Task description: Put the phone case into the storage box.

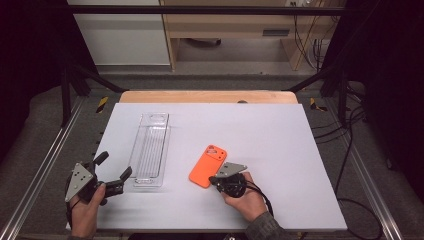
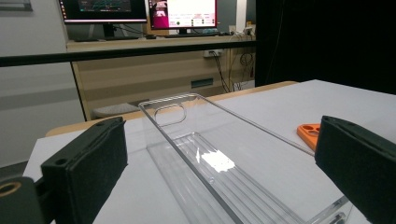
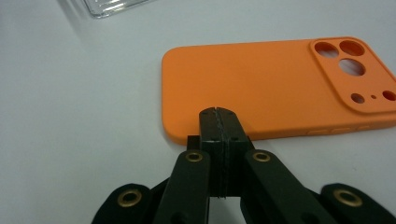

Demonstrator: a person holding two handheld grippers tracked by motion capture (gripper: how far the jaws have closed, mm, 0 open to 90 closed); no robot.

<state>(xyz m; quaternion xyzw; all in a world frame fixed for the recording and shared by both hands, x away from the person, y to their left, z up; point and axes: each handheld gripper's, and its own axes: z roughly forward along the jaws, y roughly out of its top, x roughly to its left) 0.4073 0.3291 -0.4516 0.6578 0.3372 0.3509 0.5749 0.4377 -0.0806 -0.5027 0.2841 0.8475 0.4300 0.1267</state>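
We take the clear tray (image 1: 150,150) as our landmark; it lies lengthwise on the desk (image 1: 280,135), its long axis running away from us. Just to its right, apart from it, the orange phone case (image 1: 208,166) lies flat with its back up and the camera cut-outs at the far end.

Our right gripper (image 1: 216,179) sits at the near edge of the case. In the right gripper view its fingers (image 3: 208,122) are pressed together with nothing between them, and their joined tip meets the rim of the case (image 3: 261,86). We judge that the closed fingers serve here as a blunt pusher, nudging the case across the desk, likely to line it up or slide it toward the tray, since a flat case gives little to pinch.

Our left gripper (image 1: 116,174) waits at the tray's near left corner, fingers (image 2: 91,161) spread wide and holding nothing; in the left gripper view the tray (image 2: 205,154) runs away between them. That placing seems meant to steady the tray, or to seize it once the case is ready.
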